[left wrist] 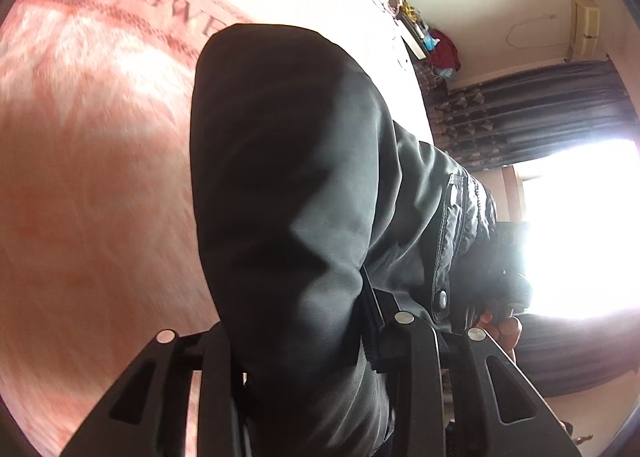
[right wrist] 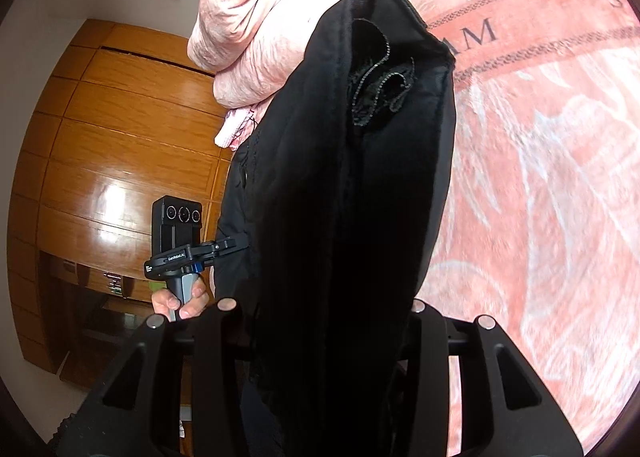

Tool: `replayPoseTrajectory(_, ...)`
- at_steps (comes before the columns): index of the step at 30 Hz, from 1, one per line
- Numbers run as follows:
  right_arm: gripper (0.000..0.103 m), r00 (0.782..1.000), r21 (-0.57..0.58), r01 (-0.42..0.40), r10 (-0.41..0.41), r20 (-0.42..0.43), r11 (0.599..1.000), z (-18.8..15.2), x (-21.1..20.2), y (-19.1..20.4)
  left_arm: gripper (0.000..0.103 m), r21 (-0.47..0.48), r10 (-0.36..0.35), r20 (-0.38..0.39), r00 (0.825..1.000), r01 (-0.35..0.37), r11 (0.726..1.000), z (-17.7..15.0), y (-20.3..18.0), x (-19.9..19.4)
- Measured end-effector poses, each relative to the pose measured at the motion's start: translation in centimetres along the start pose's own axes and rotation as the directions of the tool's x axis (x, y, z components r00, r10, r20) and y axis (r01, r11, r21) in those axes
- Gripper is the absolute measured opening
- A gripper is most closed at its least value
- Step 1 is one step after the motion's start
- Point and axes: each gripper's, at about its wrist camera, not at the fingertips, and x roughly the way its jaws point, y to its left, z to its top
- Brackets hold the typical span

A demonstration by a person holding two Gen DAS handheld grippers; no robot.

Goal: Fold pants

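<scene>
Gripping bunched black pants (left wrist: 304, 185), the left gripper (left wrist: 316, 341) and right gripper (right wrist: 324, 321) both pinched fabric, holding it lifted above the pink bed blanket (right wrist: 540, 177) (lettered "SWE", "AM"). Slippery cloth might slide loose, spoiling alignment; the other handle read "GenRobot.AI"

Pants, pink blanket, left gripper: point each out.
pants (left wrist: 288, 177), left wrist view, on the broad dark leg fabric.
pink blanket (right wrist: 540, 177), right wrist view, on its patterned surface.
left gripper (right wrist: 230, 245), right wrist view, where its jaws meet the pants.
</scene>
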Motion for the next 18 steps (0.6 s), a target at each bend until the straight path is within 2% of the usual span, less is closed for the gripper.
replayPoseTrajectory(6,0.040,0.999,0.014,0.023,-0.023,-0.034,1.000,5.5,4.6,-1.5,0.033,-0.053,0.031,-0.019,0.999,-0.032,0.998,6.1,3.2,0.5)
replayPoseTrajectory(11,0.041,0.997,0.052,0.035,-0.032,-0.064,0.998,8.5,7.9,-4.2,0.034,-0.095,0.033,-0.053,0.998,-0.038,0.995,8.7,6.6,2.0)
replayPoseTrajectory(14,0.049,0.996,0.095,0.038,-0.031,-0.079,0.995,8.6,8.7,-6.8,0.045,-0.115,0.014,-0.066,0.998,-0.022,0.993,8.8,7.8,3.1)
replayPoseTrajectory(16,0.056,0.996,0.109,0.043,-0.034,-0.084,0.993,8.4,9.0,-7.7,0.062,-0.093,0.038,-0.060,0.998,-0.043,0.995,8.6,8.0,3.4)
replayPoseTrajectory(18,0.062,0.997,0.115,0.034,-0.026,-0.070,0.993,8.0,9.0,-7.6,0.070,-0.096,0.060,-0.029,0.998,-0.062,0.993,8.6,7.6,3.3)
